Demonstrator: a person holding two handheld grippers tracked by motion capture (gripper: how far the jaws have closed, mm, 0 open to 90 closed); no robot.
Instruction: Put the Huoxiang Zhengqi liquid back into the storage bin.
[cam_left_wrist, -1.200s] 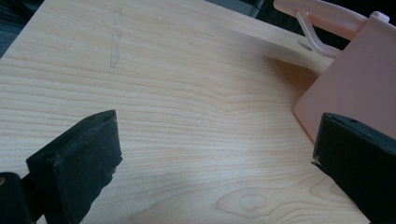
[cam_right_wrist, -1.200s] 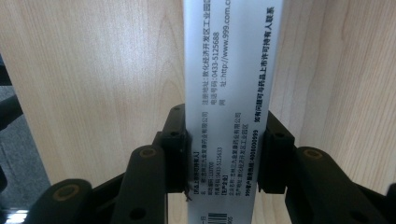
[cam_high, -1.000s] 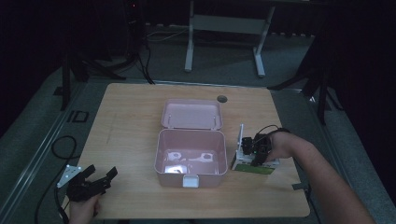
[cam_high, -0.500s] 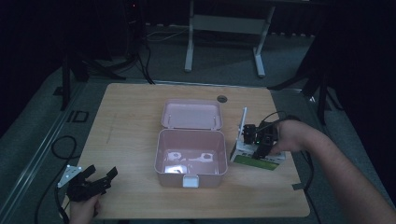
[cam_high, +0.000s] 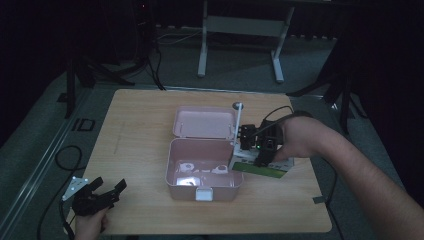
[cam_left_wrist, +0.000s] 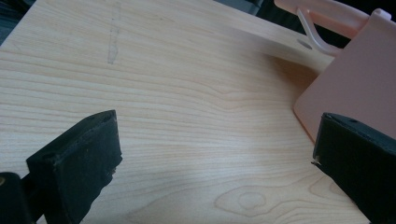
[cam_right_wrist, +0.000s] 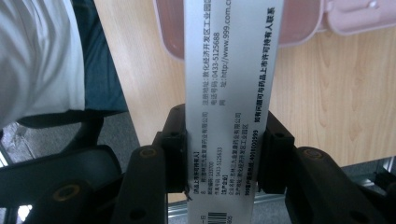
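A pink lunch box (cam_high: 204, 172) stands open at the table's middle, lid (cam_high: 204, 121) laid back, with small pale items inside. My right gripper (cam_high: 261, 159) is just right of the box, shut on a white and green medicine carton (cam_high: 260, 169) held a little above the table. In the right gripper view the carton (cam_right_wrist: 225, 93), printed with small text, runs up between the black jaws, toward the pink box (cam_right_wrist: 299, 21). My left gripper (cam_high: 114, 190) rests open at the front left corner, and its own view shows wood grain between the jaws and the box's pink side (cam_left_wrist: 350, 88).
The wooden table (cam_high: 140, 130) has bare wood left of the box. A small round hole (cam_high: 237, 105) sits near the far edge. A cable (cam_high: 60, 165) lies on the floor at left, and a metal stand (cam_high: 240, 30) rises behind the table.
My right gripper has lifted the carton and carried it left toward the open box. The left gripper has stayed in place.
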